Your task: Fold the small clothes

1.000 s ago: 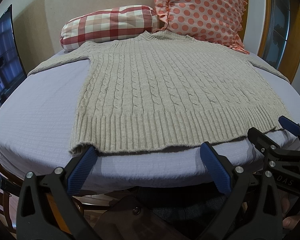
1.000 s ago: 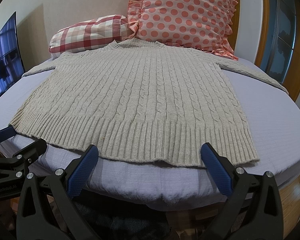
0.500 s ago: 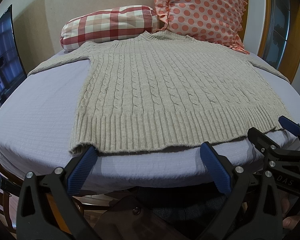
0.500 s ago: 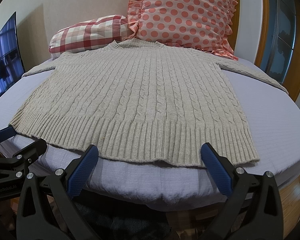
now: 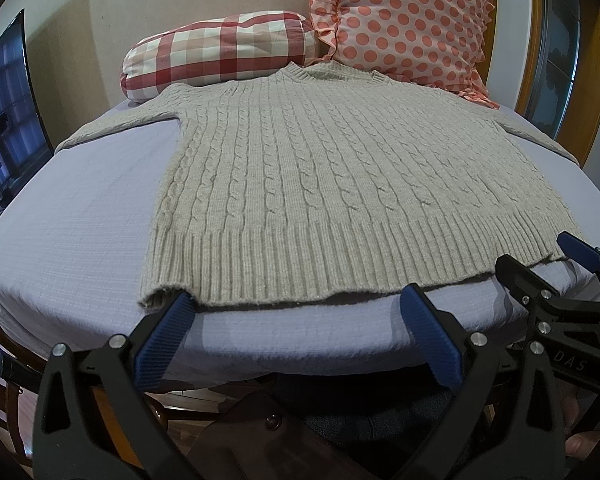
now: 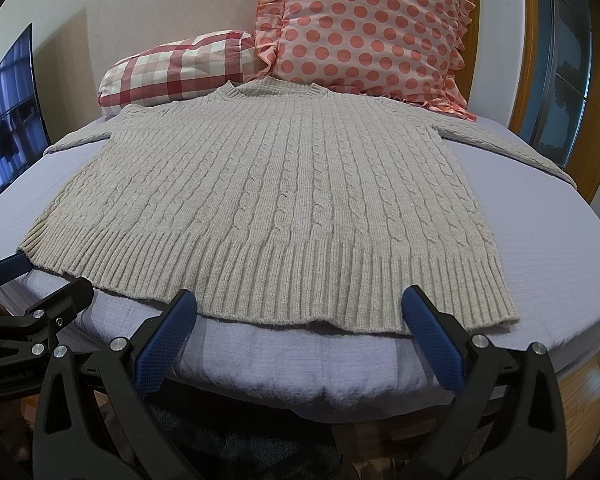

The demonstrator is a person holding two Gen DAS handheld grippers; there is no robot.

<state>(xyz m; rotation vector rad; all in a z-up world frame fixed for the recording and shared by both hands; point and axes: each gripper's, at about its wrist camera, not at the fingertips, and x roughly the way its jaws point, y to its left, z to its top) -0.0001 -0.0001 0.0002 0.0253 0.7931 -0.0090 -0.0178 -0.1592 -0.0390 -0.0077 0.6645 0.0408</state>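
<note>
One sweater (image 5: pixel 324 196), beige and cable-knit, lies flat and face up on the bed (image 5: pixel 72 216), its ribbed hem nearest the tongs and its neck at the far end. Two sleeves run out sideways from the shoulders, one to each side, flat on the lilac sheet.

Two pairs of tongs hang at the near edge of the bed, side by side. The left tongs (image 5: pixel 300 312) are spread wide, holding nothing; the left blue pad (image 5: pixel 168 332) sits just at the hem's left corner, though I cannot tell if it touches the wool, and the other pad lies just short of the hem, further right. The right tongs (image 6: pixel 300 316) are spread just as wide and hold nothing; both of their blue tips overlap the hem from this angle, toward the sweater's right corner. From the left camera the right tongs (image 5: pixel 556 264) show off to the right, at the hem's right corner; from the right camera the left tongs (image 6: pixel 32 280) show off to the left, by the hem's left corner.

Two pillows stand beyond the sweater's neck: one red-and-white checked pillow (image 5: pixel 220 56) ahead and left of both tongs, one pink dotted pillow (image 6: pixel 364 28) with a frilled edge beside it to the right. One dark screen (image 5: pixel 8 116) stands far off to the left.
</note>
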